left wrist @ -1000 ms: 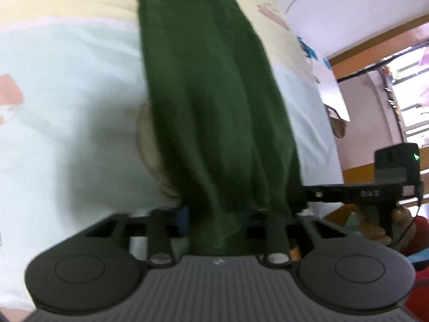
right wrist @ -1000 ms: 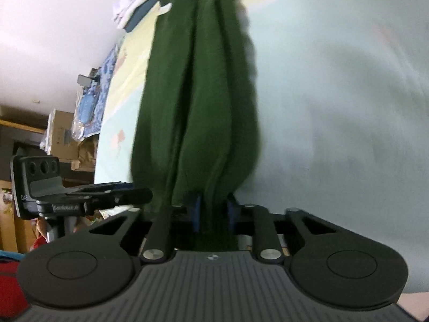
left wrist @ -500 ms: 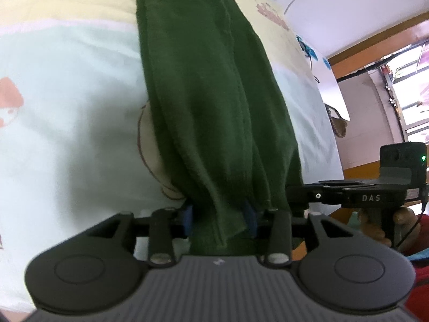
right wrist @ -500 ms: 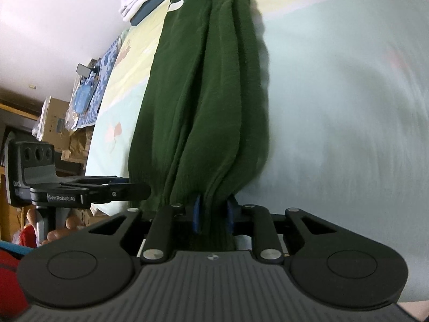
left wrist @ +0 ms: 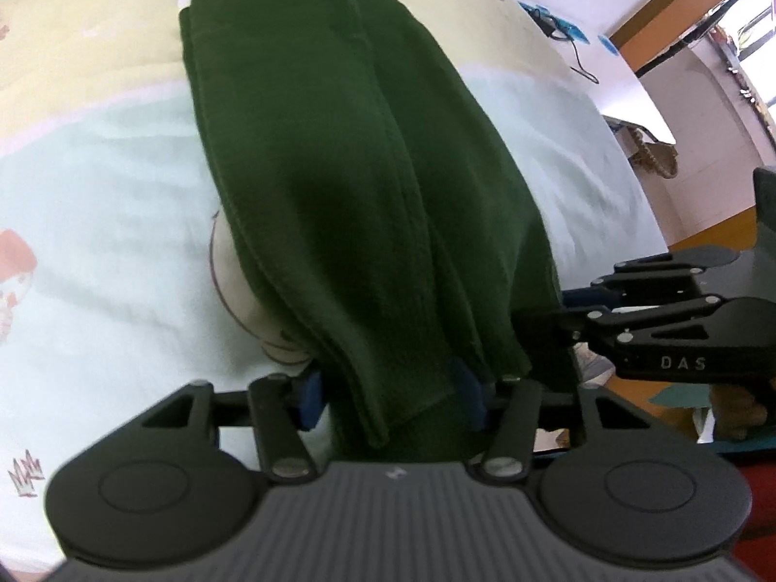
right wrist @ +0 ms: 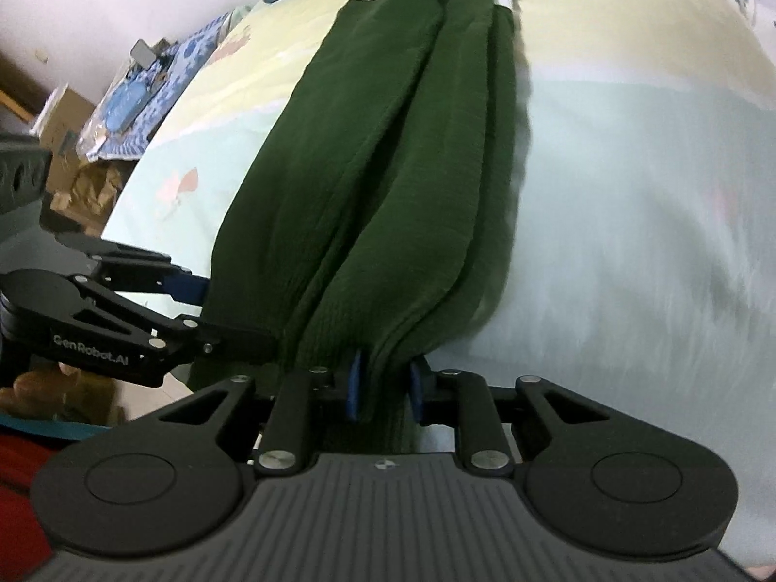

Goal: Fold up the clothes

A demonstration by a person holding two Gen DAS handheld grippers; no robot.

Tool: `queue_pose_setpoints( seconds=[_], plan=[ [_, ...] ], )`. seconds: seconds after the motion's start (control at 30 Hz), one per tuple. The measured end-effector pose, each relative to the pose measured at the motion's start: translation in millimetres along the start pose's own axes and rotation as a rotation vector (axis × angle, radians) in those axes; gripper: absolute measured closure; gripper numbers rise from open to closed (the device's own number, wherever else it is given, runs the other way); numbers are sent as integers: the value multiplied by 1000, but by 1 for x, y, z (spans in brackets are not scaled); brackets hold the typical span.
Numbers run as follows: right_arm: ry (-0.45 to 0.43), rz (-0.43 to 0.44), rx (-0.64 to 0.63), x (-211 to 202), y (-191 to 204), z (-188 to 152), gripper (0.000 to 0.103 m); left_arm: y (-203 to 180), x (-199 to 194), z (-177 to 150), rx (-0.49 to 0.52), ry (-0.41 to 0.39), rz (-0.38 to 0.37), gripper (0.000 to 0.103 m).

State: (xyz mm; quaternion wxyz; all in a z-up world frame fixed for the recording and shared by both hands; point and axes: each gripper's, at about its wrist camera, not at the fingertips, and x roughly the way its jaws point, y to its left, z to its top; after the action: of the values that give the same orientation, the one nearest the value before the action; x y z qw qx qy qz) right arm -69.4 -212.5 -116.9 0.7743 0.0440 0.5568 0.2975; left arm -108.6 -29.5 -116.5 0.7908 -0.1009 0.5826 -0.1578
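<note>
Your left gripper (left wrist: 388, 395) and right gripper (right wrist: 385, 390) each pinch the near edge of the green sweater (left wrist: 349, 184). It stretches toward 12 o'clock across the bed (right wrist: 630, 194).

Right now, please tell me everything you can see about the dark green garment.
The dark green garment looks like thick knit with white-striped bands at its far end. It lies lengthwise on the pale printed bedsheet, gathered into long folds. Its near edge is bunched and lifted, pinched by the left gripper and the right gripper, side by side.
</note>
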Motion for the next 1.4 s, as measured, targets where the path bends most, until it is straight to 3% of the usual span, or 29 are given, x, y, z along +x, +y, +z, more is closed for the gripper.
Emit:
queue_pose_setpoints(
  seconds=[0.03,0.07,0.3,0.5,0.63,0.87,1.1,1.23,1.27,1.4],
  plan=[
    [1,-3,-7,1,1,1,84,1,-1,-1,-2,-1,10,63],
    [1,-6,-13,1,1,1,84,2,-1,-2,-5,-2,21,65],
    [3,-23,-35,1,6,2,85,4,-4,-2,-24,-3,41,78],
    [-16,26,37,-12,-1,8,90,10,-9,3,-37,3,18,88],
    [-33,71,101,-22,-7,12,90,22,-23,10,-81,-17,-54,90],
    [-84,91,167,-37,-3,28,90,32,-40,26,-61,-45,-97,90],
    [-153,109,205,-51,-6,51,91,48,-58,44,-80,-94,-103,94],
    [-159,164,237,-48,-15,71,91,49,-62,60,-115,-130,-80,96],
    [-157,181,247,-46,-19,76,91,49,-62,65,-129,-140,-70,103],
    [-143,251,325,-42,-38,97,91,52,-67,85,-187,-191,-33,103]
  ],
)
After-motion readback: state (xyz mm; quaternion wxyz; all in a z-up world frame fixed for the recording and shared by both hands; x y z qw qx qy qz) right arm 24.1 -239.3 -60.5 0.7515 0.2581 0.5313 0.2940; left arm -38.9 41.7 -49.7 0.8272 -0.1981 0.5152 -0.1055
